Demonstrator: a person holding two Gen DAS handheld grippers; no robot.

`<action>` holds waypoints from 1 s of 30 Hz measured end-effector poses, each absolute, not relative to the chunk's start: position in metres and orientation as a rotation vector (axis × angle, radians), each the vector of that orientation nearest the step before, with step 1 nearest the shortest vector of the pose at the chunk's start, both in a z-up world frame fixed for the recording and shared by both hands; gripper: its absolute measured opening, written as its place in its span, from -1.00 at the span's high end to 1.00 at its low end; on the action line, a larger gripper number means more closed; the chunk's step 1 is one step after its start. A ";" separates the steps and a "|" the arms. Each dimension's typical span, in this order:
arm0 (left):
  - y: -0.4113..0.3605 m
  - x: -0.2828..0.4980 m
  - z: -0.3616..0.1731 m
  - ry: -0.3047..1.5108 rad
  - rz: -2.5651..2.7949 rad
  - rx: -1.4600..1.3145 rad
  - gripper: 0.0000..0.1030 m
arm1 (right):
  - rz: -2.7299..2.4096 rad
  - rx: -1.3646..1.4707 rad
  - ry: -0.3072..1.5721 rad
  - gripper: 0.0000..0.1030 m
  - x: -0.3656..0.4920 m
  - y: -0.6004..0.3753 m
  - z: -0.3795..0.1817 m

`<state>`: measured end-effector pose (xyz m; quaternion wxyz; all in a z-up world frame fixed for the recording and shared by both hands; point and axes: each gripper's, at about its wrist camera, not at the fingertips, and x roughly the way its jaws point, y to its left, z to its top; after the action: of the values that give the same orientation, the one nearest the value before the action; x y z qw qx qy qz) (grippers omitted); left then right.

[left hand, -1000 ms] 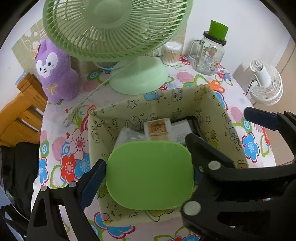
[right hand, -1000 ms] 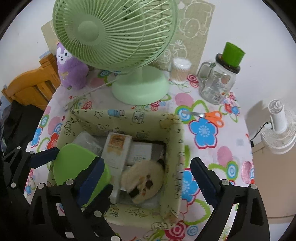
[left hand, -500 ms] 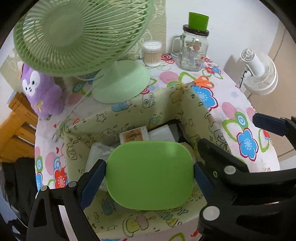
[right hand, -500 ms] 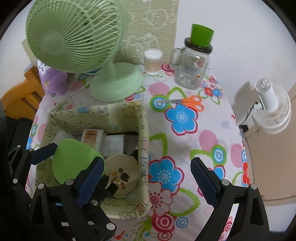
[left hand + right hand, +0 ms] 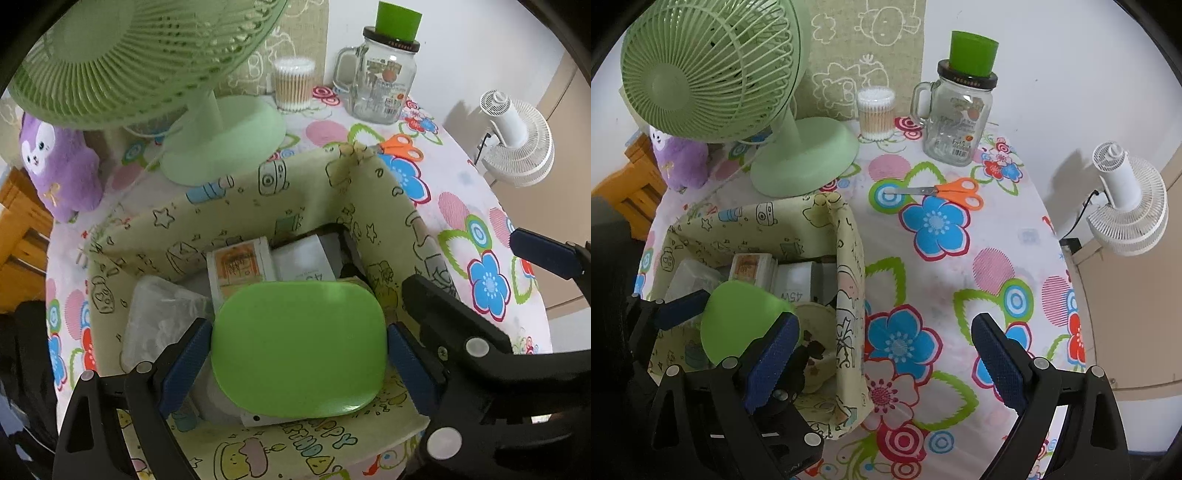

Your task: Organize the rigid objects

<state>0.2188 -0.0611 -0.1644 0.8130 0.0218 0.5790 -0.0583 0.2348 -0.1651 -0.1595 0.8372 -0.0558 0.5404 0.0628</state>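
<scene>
The left gripper (image 5: pixel 299 349) pinches a flat green lid (image 5: pixel 300 347) by its two side edges, one blue fingertip pad (image 5: pixel 186 363) pressed on each side. The lid is held roughly level between the fingers, above the open fabric box (image 5: pixel 229 192) and over its near part. Beyond the fingertips, inside the box, lie a small carton with an orange label (image 5: pixel 240 264), a white packet (image 5: pixel 304 258) just beside it, and a clear plastic container (image 5: pixel 159 314) toward the left finger. In the right wrist view a round cream-coloured dish with dark spots (image 5: pixel 818 341) sits in the box below and beside the lid.

The right gripper (image 5: pixel 882 363) has its fingers spread wide with nothing between them, hovering over the flowered tablecloth (image 5: pixel 960 280). Its left finger stands just beside the box's side wall and close to the left gripper; the right finger is over bare cloth. In the left wrist view the right gripper appears at the right edge, beside the box.

Farther ahead of the fingers, orange-handled scissors (image 5: pixel 945 190) lie flat on the cloth, well apart from the box. Behind them stand a glass jar mug (image 5: pixel 958 125) with a green cup (image 5: pixel 975 53) on its lid and a tub of cotton swabs (image 5: pixel 876 114). A green desk fan (image 5: pixel 713 74) stands behind the box, with a purple plush toy (image 5: pixel 681 158) to its left. A small white fan (image 5: pixel 1126 201) is off the table to the right.
</scene>
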 end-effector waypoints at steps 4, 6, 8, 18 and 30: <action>-0.062 0.216 -0.162 1.214 -0.140 0.050 -0.97 | 0.138 -0.103 1.150 -0.87 0.235 -0.165 -0.162; -0.063 0.215 -0.161 1.215 -0.154 0.050 -0.97 | 0.138 -0.105 1.150 -0.87 0.235 -0.164 -0.162; -0.063 0.213 -0.159 1.211 -0.152 0.055 -0.97 | 0.138 -0.106 1.150 -0.87 0.234 -0.163 -0.161; -0.051 0.197 -0.141 1.176 -0.115 0.069 -0.97 | 0.143 -0.105 1.125 -0.87 0.221 -0.154 -0.147; -0.021 0.161 -0.120 1.147 -0.077 0.055 -0.97 | 0.133 -0.117 1.099 -0.86 0.189 -0.132 -0.130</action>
<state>0.1611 -0.0210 -0.1195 0.8390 0.0258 0.5423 -0.0363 0.1891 -0.1324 -0.1304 0.8492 -0.0555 0.5214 0.0632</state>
